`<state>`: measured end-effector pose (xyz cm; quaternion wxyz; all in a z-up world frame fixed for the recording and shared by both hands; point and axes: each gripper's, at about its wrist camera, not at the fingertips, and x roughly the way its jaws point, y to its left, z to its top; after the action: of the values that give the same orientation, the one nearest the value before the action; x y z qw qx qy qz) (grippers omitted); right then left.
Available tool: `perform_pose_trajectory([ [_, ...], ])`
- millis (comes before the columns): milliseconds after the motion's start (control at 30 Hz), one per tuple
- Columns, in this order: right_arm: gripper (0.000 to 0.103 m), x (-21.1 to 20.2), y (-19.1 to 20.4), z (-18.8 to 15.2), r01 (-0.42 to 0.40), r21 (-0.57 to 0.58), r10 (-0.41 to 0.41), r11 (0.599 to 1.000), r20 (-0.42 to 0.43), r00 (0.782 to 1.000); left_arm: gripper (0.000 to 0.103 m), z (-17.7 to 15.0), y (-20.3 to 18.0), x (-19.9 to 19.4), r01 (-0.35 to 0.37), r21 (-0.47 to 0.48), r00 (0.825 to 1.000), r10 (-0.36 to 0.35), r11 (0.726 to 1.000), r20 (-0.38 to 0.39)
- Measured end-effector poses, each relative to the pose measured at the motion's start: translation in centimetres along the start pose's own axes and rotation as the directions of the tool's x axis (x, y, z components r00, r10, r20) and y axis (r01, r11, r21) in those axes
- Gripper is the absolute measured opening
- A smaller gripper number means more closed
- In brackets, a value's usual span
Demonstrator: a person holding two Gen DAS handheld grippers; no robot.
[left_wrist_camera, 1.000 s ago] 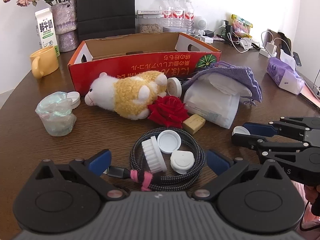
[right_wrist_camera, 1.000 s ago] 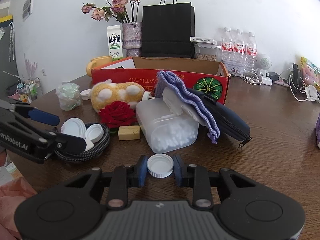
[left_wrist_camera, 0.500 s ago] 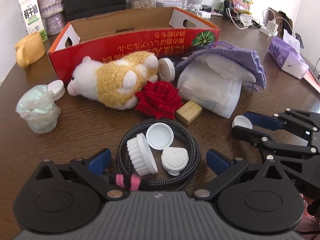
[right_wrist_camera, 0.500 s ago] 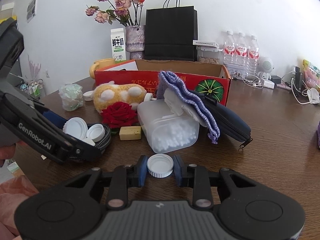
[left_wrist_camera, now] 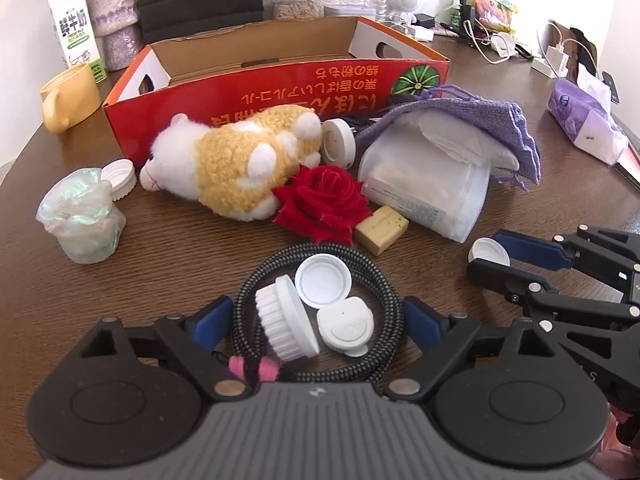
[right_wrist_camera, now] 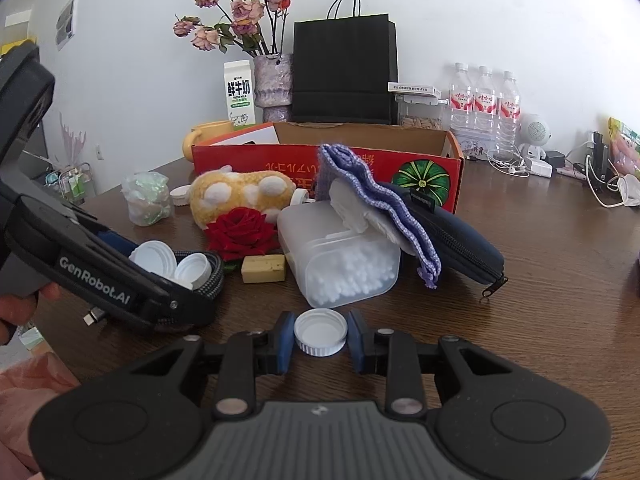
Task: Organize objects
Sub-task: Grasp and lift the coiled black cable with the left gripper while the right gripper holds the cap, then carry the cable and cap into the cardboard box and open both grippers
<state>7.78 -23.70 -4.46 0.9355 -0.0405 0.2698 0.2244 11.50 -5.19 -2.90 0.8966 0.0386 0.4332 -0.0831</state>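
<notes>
Left gripper (left_wrist_camera: 316,322) lowered, closing around coiled cable (left_wrist_camera: 320,312); lids inside.

Dark wooden table (right_wrist_camera: 540,280) against plain white wall (right_wrist_camera: 480,20), daylit

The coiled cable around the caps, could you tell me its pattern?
Black-and-grey braided weave on the cable, clearest in the left wrist view.
</notes>
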Motion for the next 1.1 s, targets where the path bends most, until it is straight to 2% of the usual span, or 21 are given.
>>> perform_pose_trajectory([
  [233,0.027,-0.4,0.2,0.2,0.002,0.001,-0.002,1.0,0.005,1.0,0.09,0.0,-0.2,-1.6,0.004,0.01,0.998,-0.005,1.0,0.057],
  [633,0.027,-3.1,1.8,2.4,0.002,-0.043,0.002,0.999,0.089,0.996,0.09,0.8,0.9,-5.1,-0.01,-0.012,0.988,0.011,1.0,0.151],
  [1100,0.027,-3.8,2.2,8.5,0.009,-0.088,0.011,0.996,0.223,0.975,0.09,5.4,2.7,-8.5,-0.01,-0.057,0.952,0.027,0.998,0.306],
])
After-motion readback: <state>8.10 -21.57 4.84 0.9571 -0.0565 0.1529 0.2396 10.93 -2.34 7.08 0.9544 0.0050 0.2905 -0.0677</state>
